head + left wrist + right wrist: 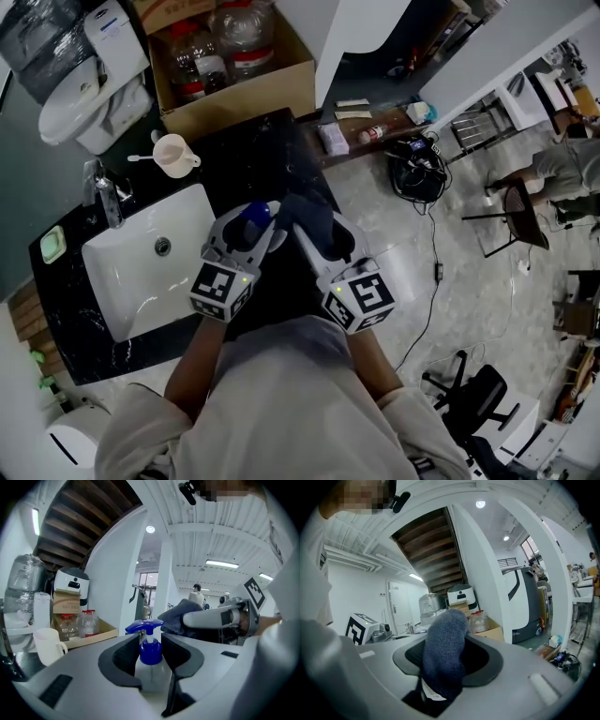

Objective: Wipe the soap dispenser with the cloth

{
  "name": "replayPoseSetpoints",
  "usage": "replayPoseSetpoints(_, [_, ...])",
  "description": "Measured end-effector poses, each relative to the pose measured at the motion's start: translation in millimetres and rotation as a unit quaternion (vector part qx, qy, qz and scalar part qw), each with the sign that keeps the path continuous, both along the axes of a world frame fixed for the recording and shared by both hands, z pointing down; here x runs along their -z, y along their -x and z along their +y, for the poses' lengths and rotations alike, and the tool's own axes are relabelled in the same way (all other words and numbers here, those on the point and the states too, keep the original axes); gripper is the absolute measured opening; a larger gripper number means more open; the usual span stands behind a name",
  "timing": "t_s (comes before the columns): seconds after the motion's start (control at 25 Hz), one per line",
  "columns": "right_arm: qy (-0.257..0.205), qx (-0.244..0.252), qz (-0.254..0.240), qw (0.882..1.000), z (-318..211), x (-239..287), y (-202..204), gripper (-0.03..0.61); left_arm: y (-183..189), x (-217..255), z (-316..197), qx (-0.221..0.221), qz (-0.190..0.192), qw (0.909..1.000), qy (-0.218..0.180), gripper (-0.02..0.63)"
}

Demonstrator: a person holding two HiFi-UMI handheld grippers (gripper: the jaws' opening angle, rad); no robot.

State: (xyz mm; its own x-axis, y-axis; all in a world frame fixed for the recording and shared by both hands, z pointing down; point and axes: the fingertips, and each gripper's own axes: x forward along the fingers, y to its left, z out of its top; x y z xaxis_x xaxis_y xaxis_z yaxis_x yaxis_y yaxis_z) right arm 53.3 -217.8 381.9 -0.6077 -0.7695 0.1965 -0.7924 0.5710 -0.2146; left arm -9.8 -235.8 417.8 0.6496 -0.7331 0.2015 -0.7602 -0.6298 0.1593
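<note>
The left gripper (pixel 249 231) clamps the soap dispenser (pixel 151 651) upright near the counter's (pixel 277 142) right edge, steadying it for the cloth (pixel 444 644) pinched by the right gripper (pixel 323 240).

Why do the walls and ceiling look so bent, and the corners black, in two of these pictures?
Left gripper view: the wide lens bows the pillar and blackens the corners, yet the soap dispenser is sharp. Right gripper view: same bowing; the cloth is crisp. Head view: far less bending, dark counter.

1. We see a black stone counter (pixel 258 150) with a white sink (pixel 122 281) set into it.
2. On it stand a tap (pixel 106 194), a pale cup (pixel 173 155) and a small green dish (pixel 52 244).
</note>
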Motion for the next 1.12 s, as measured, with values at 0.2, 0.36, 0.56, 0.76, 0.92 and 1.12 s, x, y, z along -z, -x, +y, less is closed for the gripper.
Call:
replayPoseSetpoints(0.2, [0.016,0.005,0.011,1.0,-9.3,-24.1,13.7,0.172,8.7,-0.4,-4.7,0.013,0.013,0.9998,0.004,0.143])
replayPoseSetpoints(0.36, [0.027,0.015,0.023,0.999,-13.6,-38.7,24.2,0.17,12.6,-1.1,-6.5,0.018,0.015,0.9997,0.005,0.143])
replayPoseSetpoints(0.56, [0.034,0.021,0.025,0.999,-15.1,-47.2,31.2,0.17,17.7,-0.7,-9.1,0.021,0.02,0.9996,0.006,0.143])
replayPoseSetpoints(0.76, [0.039,0.023,0.028,0.999,-16.6,-52.6,32.8,0.17,20.2,-1.8,-10.2,0.021,0.023,0.9995,0.004,0.143])
replayPoseSetpoints(0.92, [0.043,0.022,0.028,0.998,-16.8,-56.8,33.0,0.172,20.9,-2.8,-11.1,0.019,0.024,0.9995,0.003,0.143])
replayPoseSetpoints(1.12, [0.05,0.022,0.03,0.998,-16.4,-63.3,32.1,0.172,22.0,-2.1,-12.2,0.019,0.026,0.9995,0.0,0.143])
